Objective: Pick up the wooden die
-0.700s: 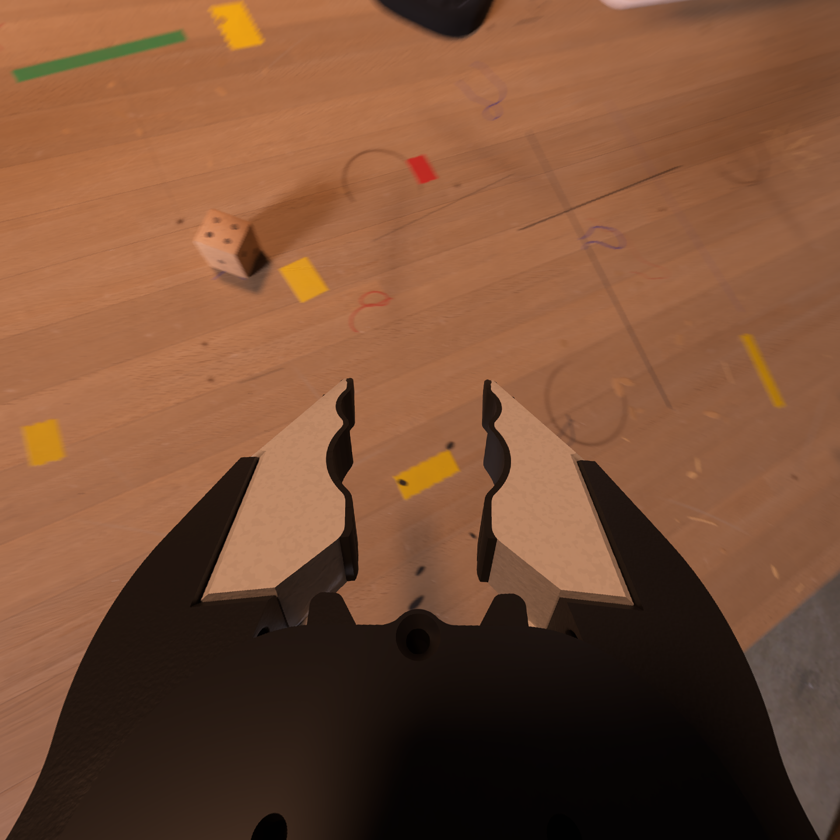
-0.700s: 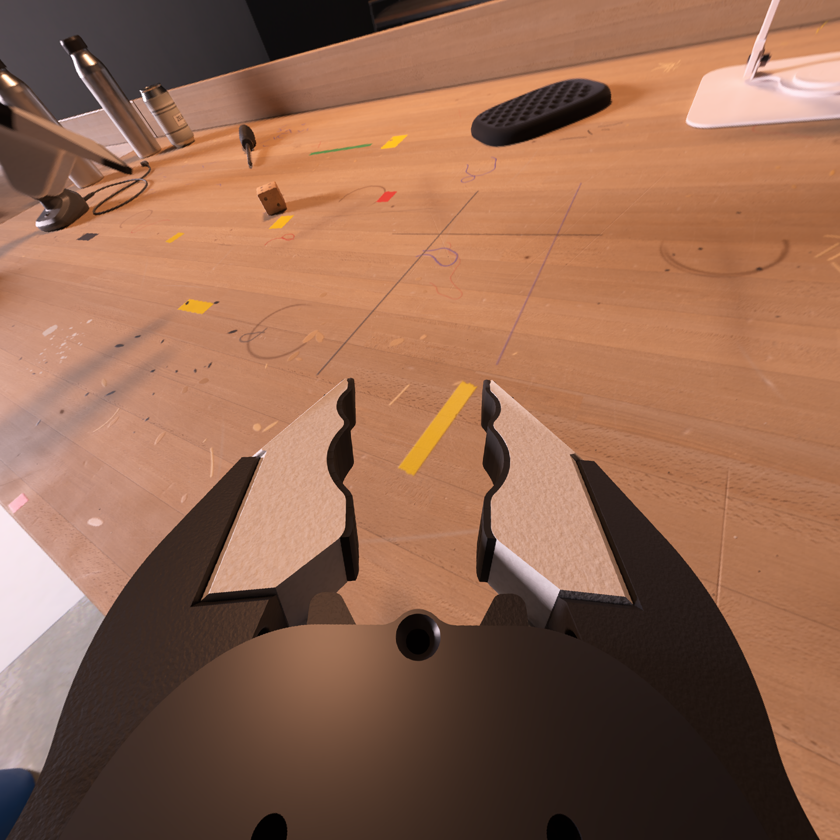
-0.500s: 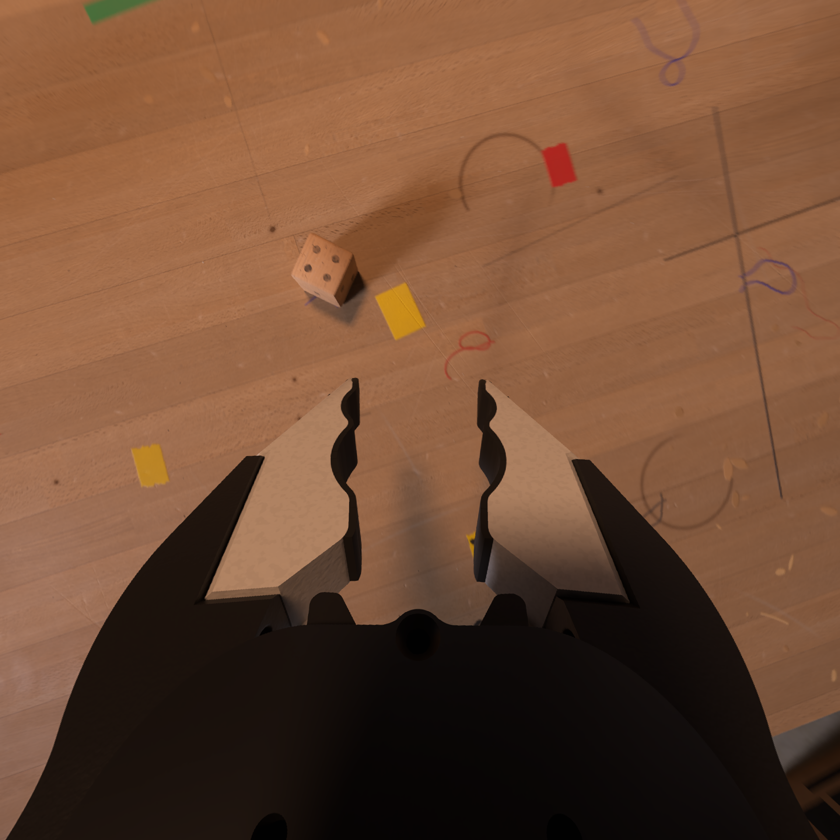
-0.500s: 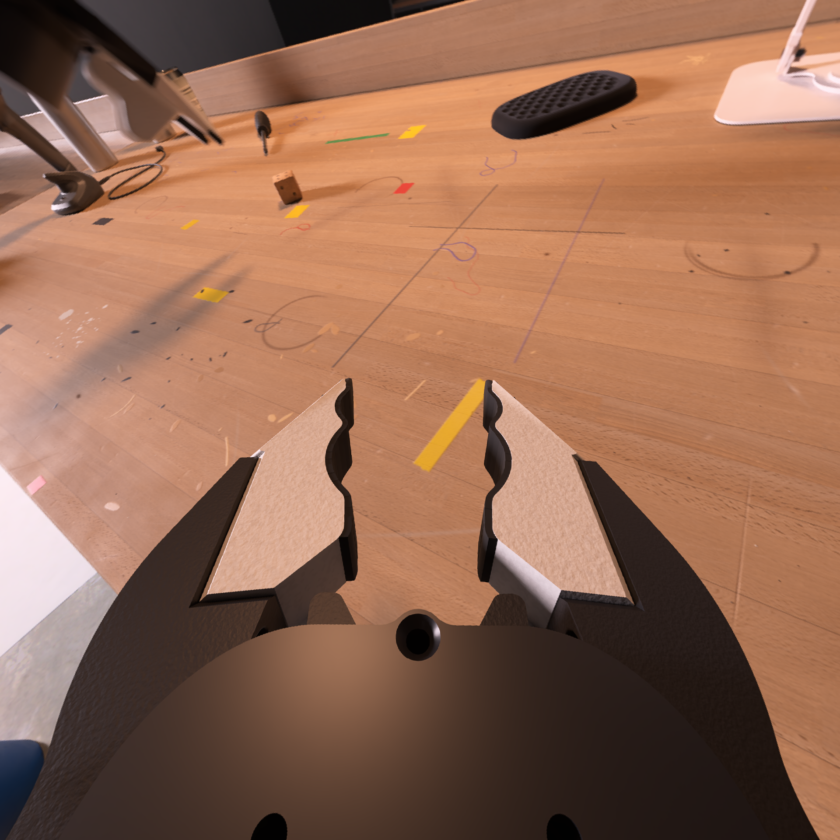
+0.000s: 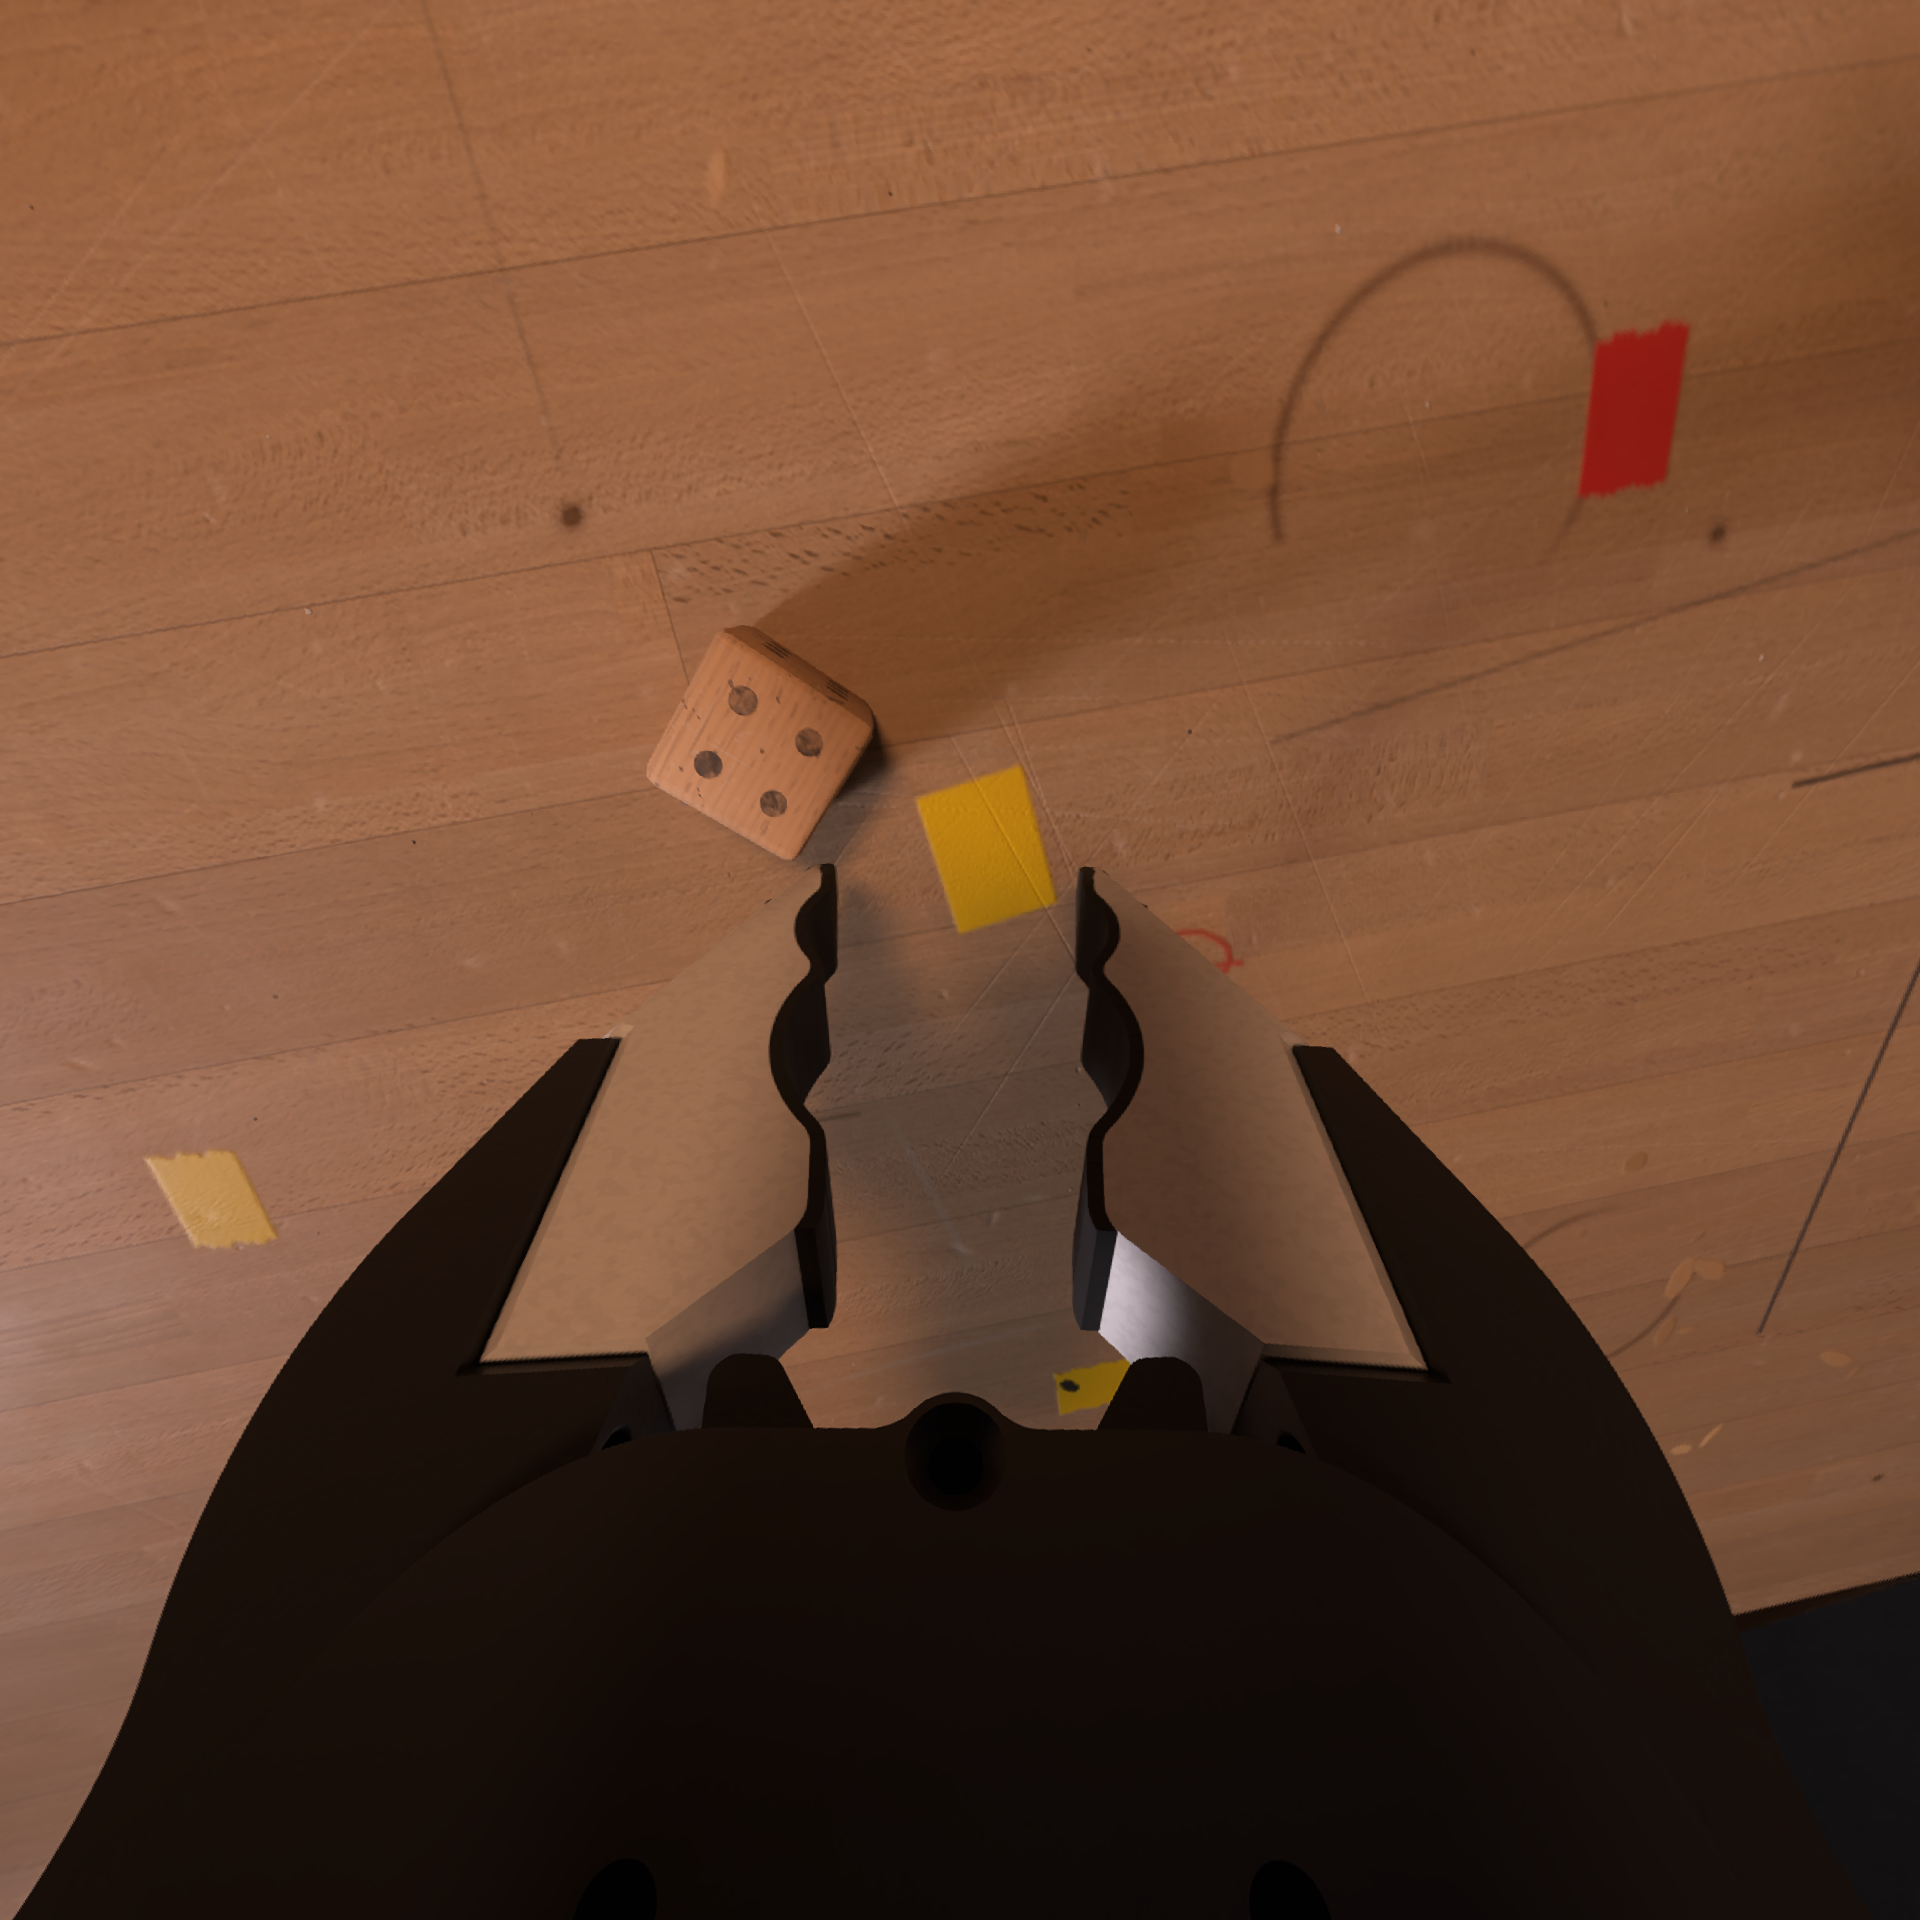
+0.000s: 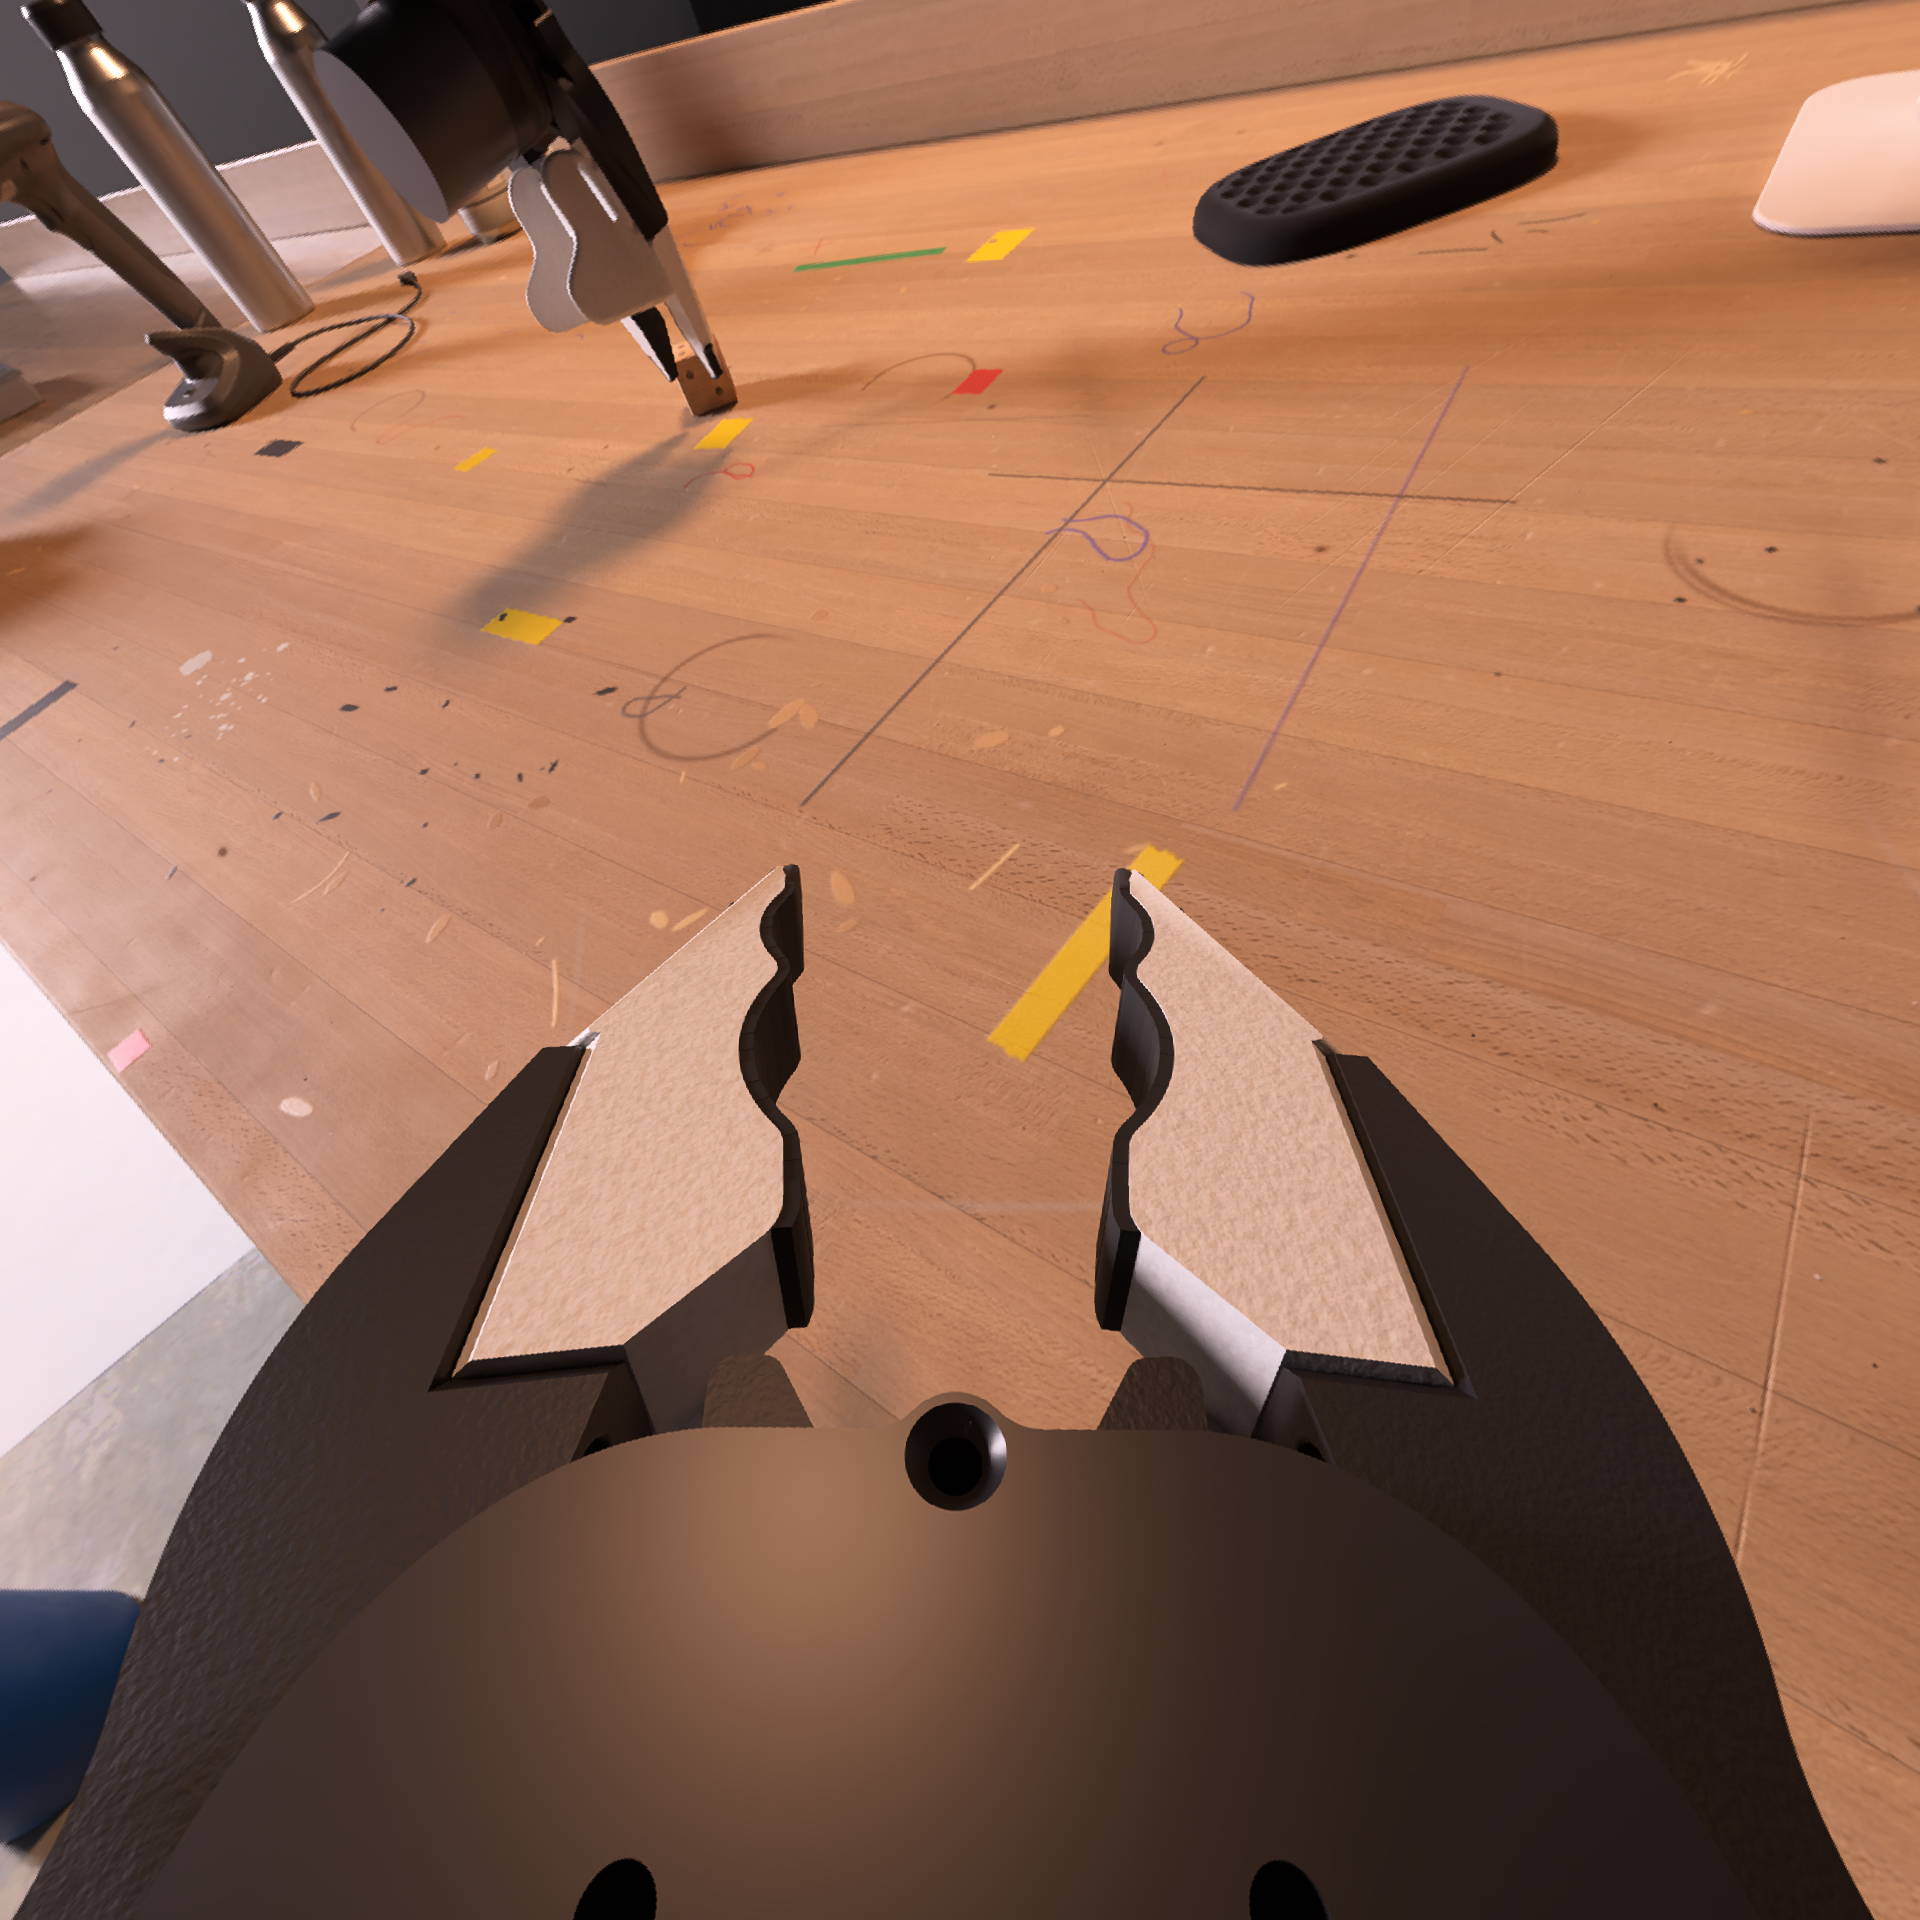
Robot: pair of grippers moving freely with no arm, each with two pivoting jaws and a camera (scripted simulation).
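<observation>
Seen from the left wrist, the left claw [image 5: 954, 883] hangs over a wooden table [image 5: 312, 364] with its jaws parted by a moderate gap and nothing held between them; the wooden die [image 5: 758, 743], four pips up, lies just beyond and left of the left fingertip, apart from it, beside a yellow tape patch [image 5: 985, 847]. Half a second ago the die sat farther ahead; it now fills more of the view and the claw looks almost straight down. A red tape patch [image 5: 1629, 410] lies at upper right, and no writing can be read. Seen from the right wrist, the right claw [image 6: 954, 883] is open somewhat wider and empty above a yellow tape strip [image 6: 1070, 961]. Far off, the left claw [image 6: 686, 358] has dropped to the die [image 6: 712, 395], its tips just above it, where earlier it was well clear. A black perforated pad [image 6: 1371, 177] lies at the back.
</observation>
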